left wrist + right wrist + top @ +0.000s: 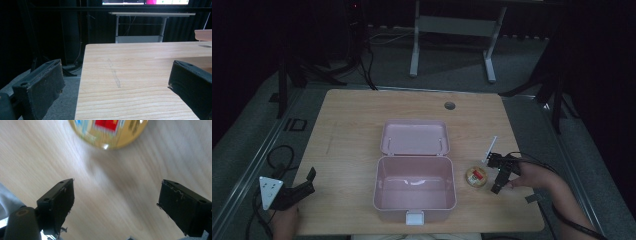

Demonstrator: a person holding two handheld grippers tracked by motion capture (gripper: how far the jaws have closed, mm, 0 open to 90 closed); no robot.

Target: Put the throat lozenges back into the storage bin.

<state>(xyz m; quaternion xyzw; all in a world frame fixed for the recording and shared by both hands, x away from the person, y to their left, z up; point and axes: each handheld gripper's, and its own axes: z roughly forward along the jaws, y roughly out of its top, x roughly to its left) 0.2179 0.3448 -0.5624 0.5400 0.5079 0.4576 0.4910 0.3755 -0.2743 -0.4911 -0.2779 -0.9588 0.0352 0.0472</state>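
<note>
A pink box (414, 190) stands open at the table's middle front, its lid (414, 137) laid back behind it and a white latch (414, 217) at its front. Right of the box lies a small round yellow tin (476, 176) with a red label. My right gripper (497, 175) hangs just right of the tin, open and empty; in the right gripper view the tin (107, 131) lies ahead of the spread jaws. My left gripper (304, 185) rests open at the table's front left corner, nothing between its jaws.
A thin white stick (489, 148) lies behind the right gripper. The wooden table (352, 125) has a round cable hole (449, 105) near its far edge. A pencil-like mark (115, 75) runs across the bare wood ahead of the left gripper. Desk legs (414, 45) stand beyond the table.
</note>
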